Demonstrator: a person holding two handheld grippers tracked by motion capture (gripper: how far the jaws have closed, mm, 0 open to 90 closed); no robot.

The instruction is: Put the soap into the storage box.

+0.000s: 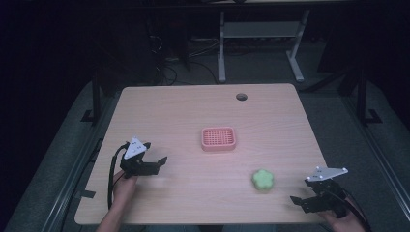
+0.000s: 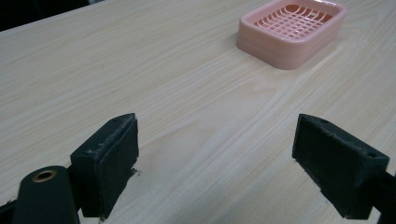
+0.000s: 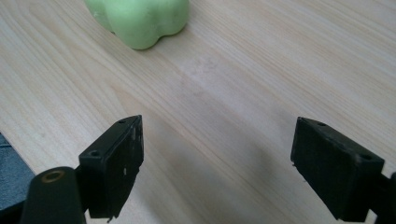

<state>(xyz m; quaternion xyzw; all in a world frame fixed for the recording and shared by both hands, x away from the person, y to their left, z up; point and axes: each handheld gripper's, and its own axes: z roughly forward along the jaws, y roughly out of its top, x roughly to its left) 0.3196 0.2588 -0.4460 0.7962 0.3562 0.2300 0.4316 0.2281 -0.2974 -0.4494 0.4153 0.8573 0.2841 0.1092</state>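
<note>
Our left tool (image 1: pixel 155 163) at the frame's lower left gapes empty; our right tool (image 1: pixel 300 192) at lower right gapes likewise; the green flower-shaped soap (image 1: pixel 262 179) lies flat on the desk (image 1: pixel 193 106), lower right of centre, no long axis; the pink soap dish (image 1: pixel 218 138) sits centre, long axis left-right.

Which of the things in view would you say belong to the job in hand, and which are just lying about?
Belonging: green soap, pink soap dish, left gripper and right gripper, both open.
Lying about: cable hole in the table; desk frame behind.
</note>
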